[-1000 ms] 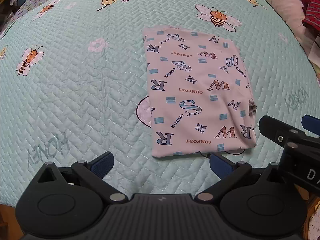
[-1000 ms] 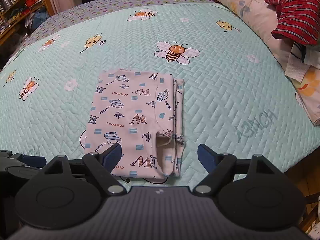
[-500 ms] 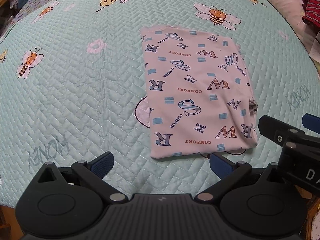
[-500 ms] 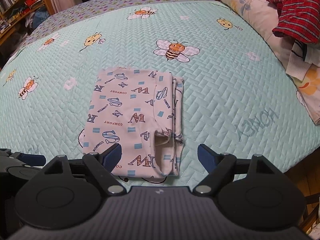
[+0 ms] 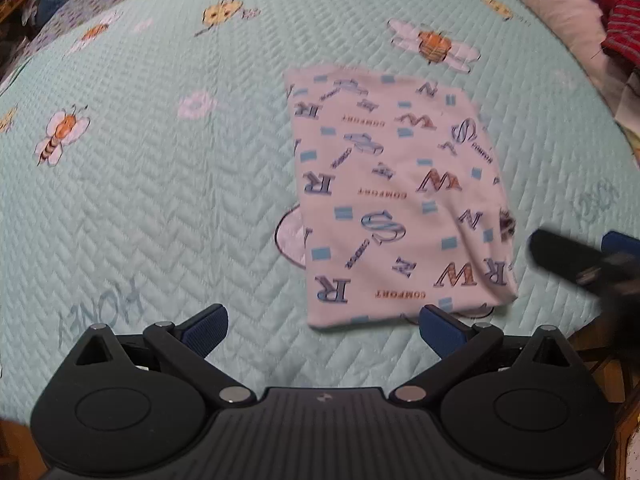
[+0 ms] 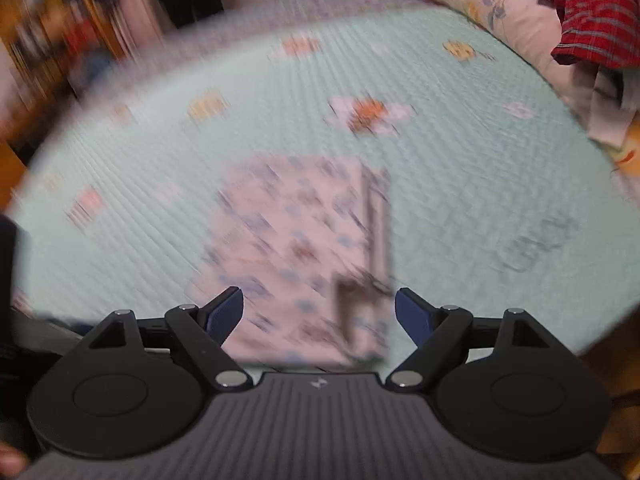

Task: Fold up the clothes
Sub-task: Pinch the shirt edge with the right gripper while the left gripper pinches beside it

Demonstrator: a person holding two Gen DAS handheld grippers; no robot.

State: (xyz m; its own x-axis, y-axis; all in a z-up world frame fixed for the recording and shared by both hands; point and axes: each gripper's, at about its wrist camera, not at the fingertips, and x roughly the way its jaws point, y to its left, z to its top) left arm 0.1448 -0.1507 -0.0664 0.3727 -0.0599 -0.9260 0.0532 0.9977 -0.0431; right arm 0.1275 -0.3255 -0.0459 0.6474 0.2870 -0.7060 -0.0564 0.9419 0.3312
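A white garment printed with blue and brown letters (image 5: 396,196) lies folded into a rectangle on the mint bee-pattern quilt (image 5: 160,184). My left gripper (image 5: 323,330) hovers open just short of its near edge, nothing between the blue pads. The right gripper shows as a blurred black shape at the right of the left wrist view (image 5: 576,264), beside the garment's near right corner. In the right wrist view the garment (image 6: 296,256) is smeared by motion, and my right gripper (image 6: 319,316) is open over its near edge, holding nothing.
A red plaid garment (image 6: 592,36) and other clothes are heaped on floral bedding (image 6: 516,12) at the far right. The quilt's near edge (image 5: 280,372) drops off just in front of the grippers. Blurred shelves (image 6: 52,32) stand at the far left.
Both grippers have pulled back and lifted a little from the folded garment; the right one is moving fast and its view is blurred. The garment has stayed in place.
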